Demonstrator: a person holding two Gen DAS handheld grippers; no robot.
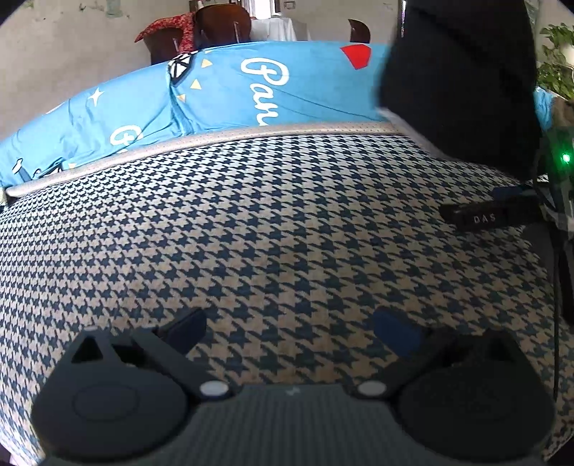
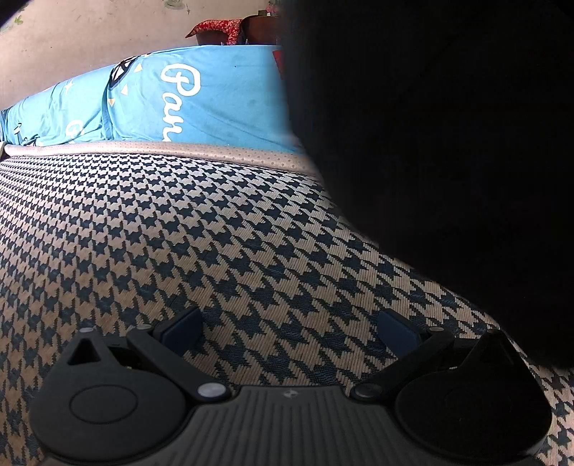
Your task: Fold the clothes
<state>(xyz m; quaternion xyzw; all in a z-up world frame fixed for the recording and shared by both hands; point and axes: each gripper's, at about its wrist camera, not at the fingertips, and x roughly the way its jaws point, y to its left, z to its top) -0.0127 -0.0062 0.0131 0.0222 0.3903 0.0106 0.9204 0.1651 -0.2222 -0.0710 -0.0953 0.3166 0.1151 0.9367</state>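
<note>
Two claws show, one per wrist view, and both stand released with nothing between their blue pads. The left claw hangs just above a houndstooth cloth, navy on cream, which spreads wide beneath it. The right claw sits low over the same houndstooth cloth, its fingers spread apart and close to the weave, though contact cannot be told.

Beyond the left claw, far to the right on the cloth, lies a small black bar marked "DAS", with dark cables and a green light near it. A dark garment, black and blurred, hangs in the upper right of the left view, above the far edge of the cloth. In the right view this dark garment fills nearly the whole right half, very close to the lens, its lower edge down at the cloth beside the right finger; no detail of it can be made out.

At the far edge of the houndstooth cloth runs a pale dotted border. Behind that lies a bright blue printed sheet with white script lettering, yellow triangles and a red patch. Further back stand dark wooden chairs, one draped with a red patterned cloth, against a pale wall. Green leaves show at the right edge
</note>
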